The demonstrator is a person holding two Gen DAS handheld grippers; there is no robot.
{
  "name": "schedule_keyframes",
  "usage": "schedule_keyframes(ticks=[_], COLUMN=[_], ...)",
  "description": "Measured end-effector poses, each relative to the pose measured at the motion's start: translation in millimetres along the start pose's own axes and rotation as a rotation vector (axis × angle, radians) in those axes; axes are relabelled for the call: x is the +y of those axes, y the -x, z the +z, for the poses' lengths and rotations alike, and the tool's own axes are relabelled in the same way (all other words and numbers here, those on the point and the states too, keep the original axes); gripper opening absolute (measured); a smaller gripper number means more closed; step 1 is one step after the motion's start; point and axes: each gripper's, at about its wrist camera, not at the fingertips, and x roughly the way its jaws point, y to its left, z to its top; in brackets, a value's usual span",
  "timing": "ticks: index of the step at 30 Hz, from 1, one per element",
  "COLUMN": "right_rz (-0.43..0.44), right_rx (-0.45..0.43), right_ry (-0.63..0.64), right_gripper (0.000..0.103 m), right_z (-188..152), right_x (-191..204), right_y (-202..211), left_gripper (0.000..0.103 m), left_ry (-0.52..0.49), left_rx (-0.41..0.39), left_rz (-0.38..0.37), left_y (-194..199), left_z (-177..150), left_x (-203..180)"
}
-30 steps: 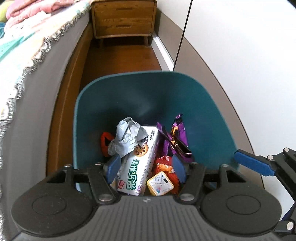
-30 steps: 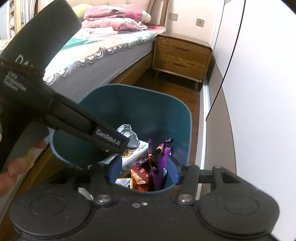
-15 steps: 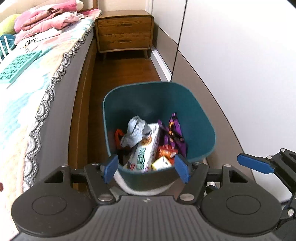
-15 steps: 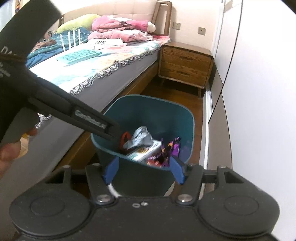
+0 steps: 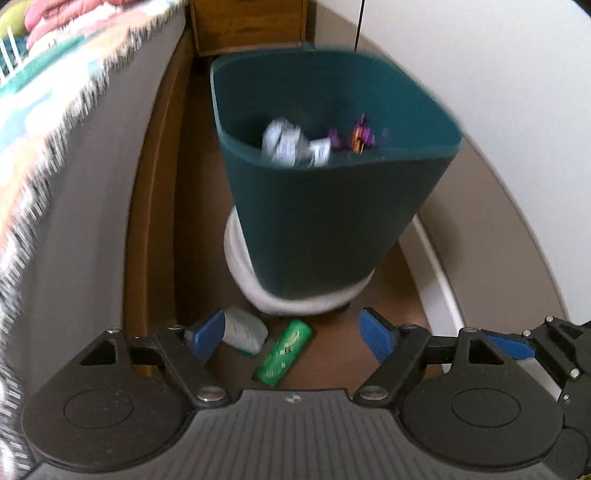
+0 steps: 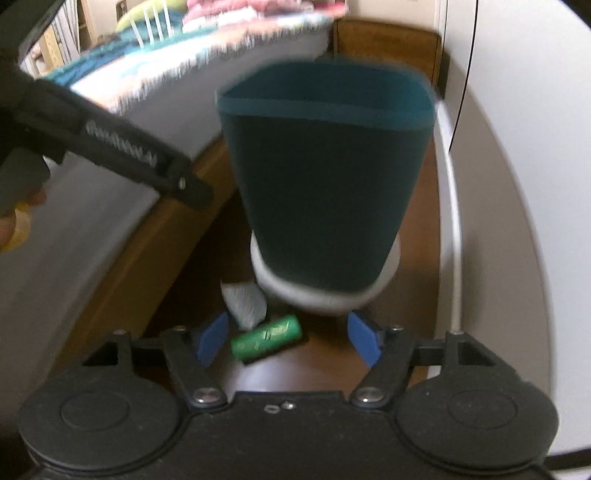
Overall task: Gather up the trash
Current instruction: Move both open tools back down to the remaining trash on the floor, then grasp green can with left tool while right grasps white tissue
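A teal trash bin (image 5: pixel 332 206) (image 6: pixel 325 177) with a white base stands on the wooden floor, with crumpled paper and purple wrappers inside. In front of its base lie a green wrapped packet (image 5: pixel 282 352) (image 6: pixel 266 338) and a grey-white crumpled wrapper (image 5: pixel 243 328) (image 6: pixel 243 301). My left gripper (image 5: pixel 293 336) hangs above the floor with its jaws opening; the green packet lies below, between its fingers, untouched. My right gripper (image 6: pixel 288 341) also has its jaws opening, above the same packet. Its blue fingertip (image 5: pixel 509 345) shows at the right of the left wrist view.
A bed (image 5: pixel 55 110) with a patterned fringed cover runs along the left. A wooden nightstand (image 5: pixel 251 22) stands behind the bin. A white wardrobe wall (image 5: pixel 498 92) closes the right side. A person's hand (image 6: pixel 14 221) holds the left gripper's handle.
Both grippers drew back from over the bin and sank toward the floor, jaws wider. The bin's outside, the green packet and the grey wrapper came into view.
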Motion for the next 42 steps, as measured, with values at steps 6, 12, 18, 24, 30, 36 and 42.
schedule_keyframes(ticks=[6,12,18,24,30,36,42], right_rz=[0.023,0.050,0.089,0.118,0.128,0.140,0.123], right_rx=[0.096,0.203,0.285,0.343,0.375,0.378,0.392], right_ry=[0.001,0.028,0.070,0.096,0.103,0.128,0.151], right_gripper=[0.095,0.096,0.096,0.095,0.093,0.090,0.076], right_z=[-35,-79,-112,-135,-148,-155,-159], right_x=[0,1,-1,-4,-5,-5,1], right_y=[-63,-123,-171,-221,-263,-288,-304], left_gripper=[0.080,0.080,0.080,0.080,0.080,0.080,0.080], left_ry=[0.015,-0.048,-0.124,-0.136,-0.202,-0.250,-0.269], left_rx=[0.074,0.107,0.175,0.260,0.303,0.325,0.348], left_rz=[0.011,0.074,0.080,0.055,0.096,0.122,0.112], left_y=[-70,-140,-213,-284,-340,-373,-383], left_z=[-34,-76,-98,-105,-113,-118,-123], left_x=[2,-5,-17,-17,-22,-29,-36])
